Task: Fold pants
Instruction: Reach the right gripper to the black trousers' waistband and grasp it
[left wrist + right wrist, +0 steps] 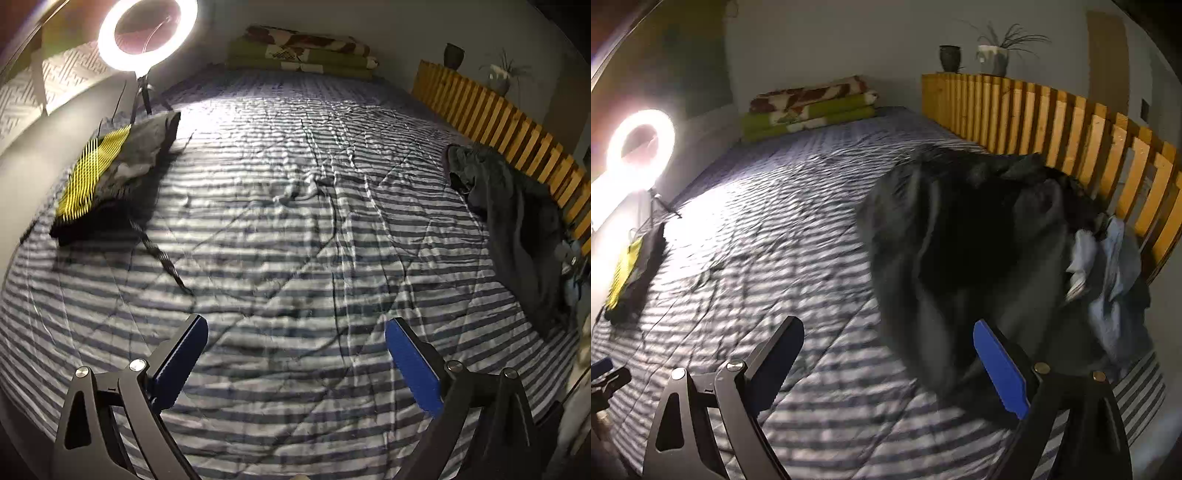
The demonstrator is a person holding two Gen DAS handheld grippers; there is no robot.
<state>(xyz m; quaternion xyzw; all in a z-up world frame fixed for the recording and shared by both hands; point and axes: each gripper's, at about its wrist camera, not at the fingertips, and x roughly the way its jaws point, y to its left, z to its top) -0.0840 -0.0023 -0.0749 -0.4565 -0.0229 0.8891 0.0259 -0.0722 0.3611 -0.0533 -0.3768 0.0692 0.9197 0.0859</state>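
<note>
Dark, crumpled pants (960, 251) lie heaped on the striped bed (757, 229) beside the wooden slat rail (1052, 122). Both the right gripper (888, 354) and left gripper (295, 350) hang released and empty. Best grasp the waistband edge, then drag them flat to mid-bed.

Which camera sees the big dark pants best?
The right wrist view: the dark pants lie big and close, just ahead of the open right gripper. In the left wrist view they show only as a small dark heap at the far right, beside the wooden slats.
</note>
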